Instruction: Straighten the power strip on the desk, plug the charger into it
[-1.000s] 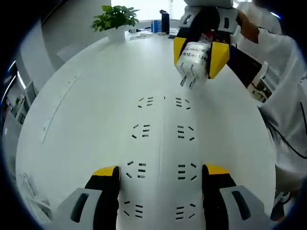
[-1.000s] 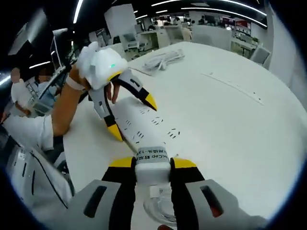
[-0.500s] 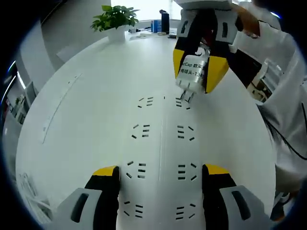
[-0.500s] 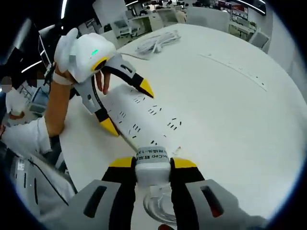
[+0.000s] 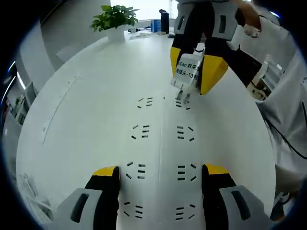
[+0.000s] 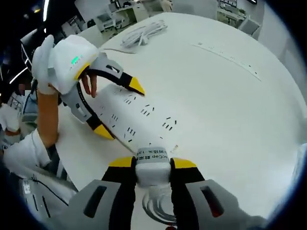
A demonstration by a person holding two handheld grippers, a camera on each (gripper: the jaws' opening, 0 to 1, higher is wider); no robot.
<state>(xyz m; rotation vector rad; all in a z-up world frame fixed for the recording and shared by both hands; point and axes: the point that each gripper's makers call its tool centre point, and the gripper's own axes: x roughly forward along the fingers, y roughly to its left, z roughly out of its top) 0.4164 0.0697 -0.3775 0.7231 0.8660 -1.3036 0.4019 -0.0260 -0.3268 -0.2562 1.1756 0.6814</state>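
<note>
Charger (image 6: 152,165) is sitting tight between the 2 yellow-tipped jaws of the right gripper (image 6: 152,168), at the bottom centre of the right gripper view; the jaws are closed on its white body, which is carrying a printed label. In the left gripper view the same charger (image 5: 187,74) is appearing at the upper centre, with its metal prongs touching a socket at the far end of the power strip (image 5: 160,158). I cannot tell how deep the prongs are going in.

Left gripper (image 5: 160,184) is standing wide open, its 2 jaws straddling the near end of the strip, 1 on each long side; whether they are pressing the edges is not clear. A hand (image 6: 61,60) in a white glove is holding this gripper in the upper left of the right gripper view.

White strip is lying flat on the white desk (image 5: 86,120), showing 2 columns of sockets. A potted plant (image 5: 115,21) is standing at the upper left, and a coiled white cable (image 6: 141,34) is lying at the top.
</note>
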